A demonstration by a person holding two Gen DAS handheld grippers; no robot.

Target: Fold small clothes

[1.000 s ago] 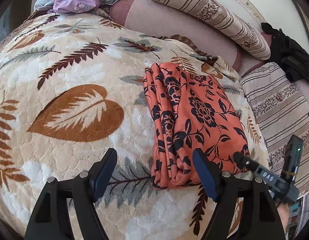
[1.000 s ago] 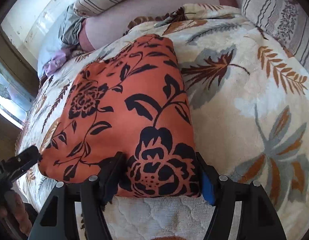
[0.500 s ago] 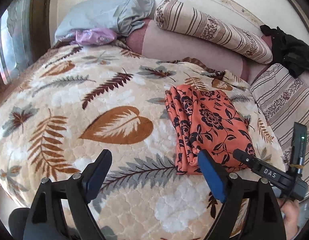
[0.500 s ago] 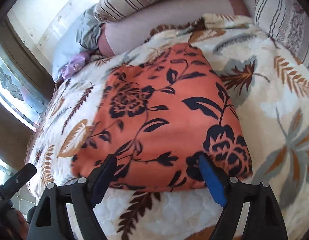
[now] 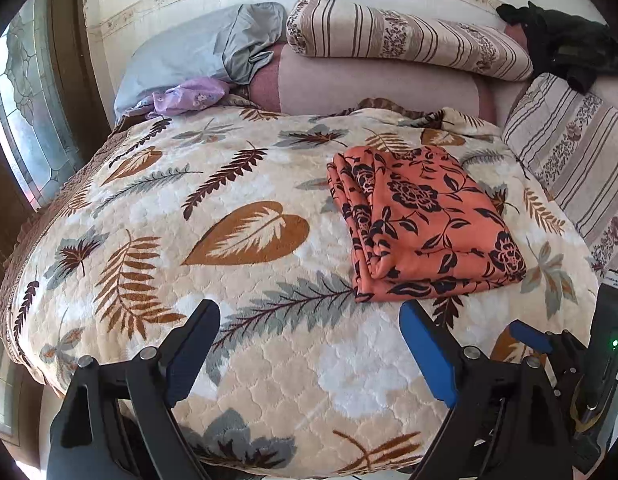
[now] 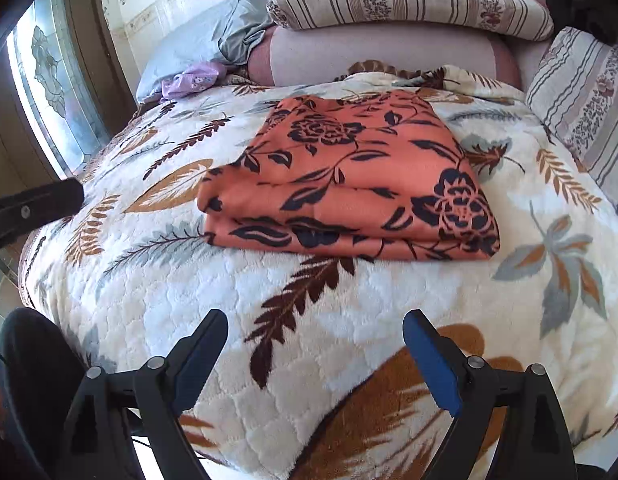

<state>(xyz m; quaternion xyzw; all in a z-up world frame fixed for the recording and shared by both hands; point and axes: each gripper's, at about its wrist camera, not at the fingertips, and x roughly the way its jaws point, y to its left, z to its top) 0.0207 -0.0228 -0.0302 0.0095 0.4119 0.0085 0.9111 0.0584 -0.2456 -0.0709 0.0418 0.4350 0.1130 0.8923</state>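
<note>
An orange garment with a black flower print (image 5: 419, 222) lies folded into a thick rectangle on the leaf-patterned bedspread (image 5: 245, 240). It also shows in the right wrist view (image 6: 349, 184), folded edge toward me. My left gripper (image 5: 309, 320) is open and empty, held above the bedspread in front of and left of the garment. My right gripper (image 6: 315, 330) is open and empty, pulled back from the garment's near edge. The right gripper also shows at the lower right of the left wrist view (image 5: 549, 344).
Striped pillows (image 5: 405, 36) and a pink bolster (image 5: 373, 84) line the head of the bed. A grey pillow (image 5: 197, 48) and a small purple garment (image 5: 189, 96) lie at the far left. A dark garment (image 5: 565, 44) lies at the far right. A window (image 6: 53, 80) is on the left.
Both grippers have drawn back and up from the folded garment. The right gripper's jaws, which straddled its near edge, now stand clear of it. The garment lies still.
</note>
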